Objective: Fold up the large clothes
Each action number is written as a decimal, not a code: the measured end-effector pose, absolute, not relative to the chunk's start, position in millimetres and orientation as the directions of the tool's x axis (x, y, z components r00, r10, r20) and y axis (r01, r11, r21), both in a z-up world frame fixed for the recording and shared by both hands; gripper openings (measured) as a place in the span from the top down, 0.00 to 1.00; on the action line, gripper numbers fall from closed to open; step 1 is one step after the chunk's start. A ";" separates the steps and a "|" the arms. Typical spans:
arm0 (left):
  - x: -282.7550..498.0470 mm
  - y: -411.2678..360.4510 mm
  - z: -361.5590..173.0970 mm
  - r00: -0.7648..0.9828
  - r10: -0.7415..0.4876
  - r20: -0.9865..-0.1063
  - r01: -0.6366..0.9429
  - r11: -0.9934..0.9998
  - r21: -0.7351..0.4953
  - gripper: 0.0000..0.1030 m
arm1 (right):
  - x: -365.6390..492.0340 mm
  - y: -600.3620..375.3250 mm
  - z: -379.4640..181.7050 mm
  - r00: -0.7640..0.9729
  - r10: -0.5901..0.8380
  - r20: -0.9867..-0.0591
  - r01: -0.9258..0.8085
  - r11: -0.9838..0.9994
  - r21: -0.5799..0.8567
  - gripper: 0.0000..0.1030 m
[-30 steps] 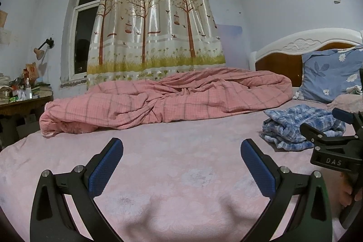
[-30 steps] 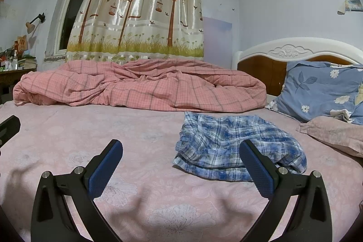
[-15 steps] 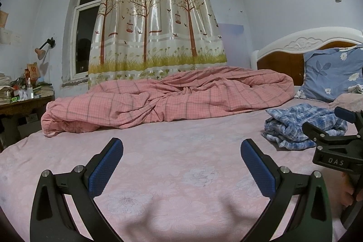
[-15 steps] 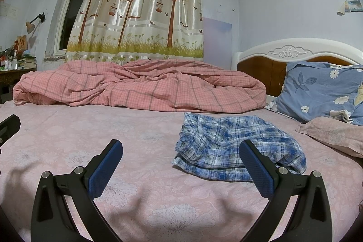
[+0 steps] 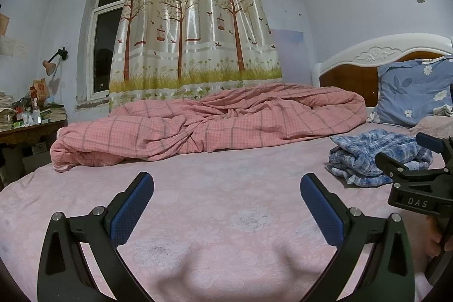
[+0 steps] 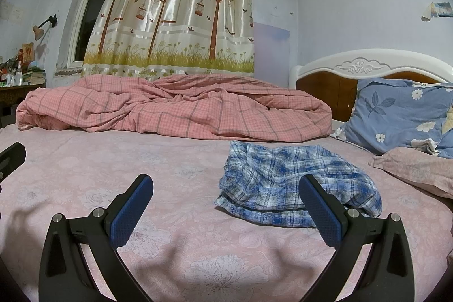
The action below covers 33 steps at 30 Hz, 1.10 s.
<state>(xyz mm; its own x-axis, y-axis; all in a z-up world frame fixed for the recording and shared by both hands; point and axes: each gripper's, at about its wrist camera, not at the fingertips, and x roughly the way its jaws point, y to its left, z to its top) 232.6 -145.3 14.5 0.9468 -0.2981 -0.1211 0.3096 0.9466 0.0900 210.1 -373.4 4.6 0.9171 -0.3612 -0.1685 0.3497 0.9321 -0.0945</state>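
Barely anything has moved since the earlier frames: both views hold almost the same framing, with only a slight drift in the left wrist view, and the plaid garment lies the same.

Left wrist view: our left gripper (image 5: 226,188) hangs low over the bed (image 5: 198,188), fingers spread wide, nothing between them. The blue plaid garment (image 5: 365,157) sits well to the right, bunched in a soft heap on the pink floral sheet. The right gripper (image 5: 407,157) shows at the right edge, just in front of the heap, and a bit of the hand (image 5: 436,234) holding it shows below.

Right wrist view: our right gripper (image 6: 226,188) also has fingers spread and holds nothing. The garment (image 6: 283,183) lies just ahead and to the right, rumpled, edges layered, not a neat rectangle. We judge it could be a loose early pile or a rough half-fold; one moment does not settle which.

To do it well, we would pinch a single layer at a hem or corner, one gripper per corner, and keep the cloth taut and low so it lays flat.

Materials: thin woven check cotton, limp, creases easily. Sheet is smooth and lightly embossed. The pink checked quilt (image 6: 175,109) behind is thick and puffy; the blue floral pillow (image 6: 396,115) leans on the headboard.
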 end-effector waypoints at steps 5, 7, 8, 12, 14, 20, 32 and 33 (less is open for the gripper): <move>232.9 -144.9 13.1 0.946 -0.300 -0.124 0.312 0.945 0.095 0.00 | 210.1 -372.7 4.3 0.917 -0.362 -0.168 0.350 0.932 -0.095 0.00; 232.4 -144.8 12.9 0.946 -0.300 -0.124 0.313 0.945 0.100 0.00 | 210.2 -372.3 4.8 0.917 -0.361 -0.169 0.349 0.932 -0.100 0.00; 231.9 -144.6 12.8 0.946 -0.301 -0.123 0.313 0.944 0.102 0.00 | 210.5 -372.5 4.5 0.917 -0.360 -0.170 0.347 0.932 -0.104 0.00; 231.8 -143.3 12.6 0.944 -0.304 -0.127 0.317 0.942 0.108 0.00 | 210.8 -374.3 5.8 0.919 -0.356 -0.169 0.341 0.933 -0.110 0.00; 231.3 -142.4 12.6 0.943 -0.305 -0.133 0.320 0.941 0.108 0.00 | 210.9 -375.7 5.7 0.919 -0.355 -0.171 0.341 0.934 -0.108 0.00; 229.9 -139.8 13.0 0.942 -0.306 -0.135 0.322 0.940 0.110 0.00 | 211.0 -374.5 5.5 0.919 -0.355 -0.169 0.340 0.934 -0.112 0.00; 229.7 -134.5 14.7 0.939 -0.319 -0.131 0.333 0.936 0.113 0.00 | 213.0 -382.6 4.3 0.920 -0.343 -0.192 0.329 0.939 -0.099 0.00; 229.8 -134.5 14.8 0.939 -0.319 -0.131 0.334 0.936 0.114 0.00 | 213.8 -384.1 3.3 0.919 -0.344 -0.192 0.331 0.939 -0.098 0.00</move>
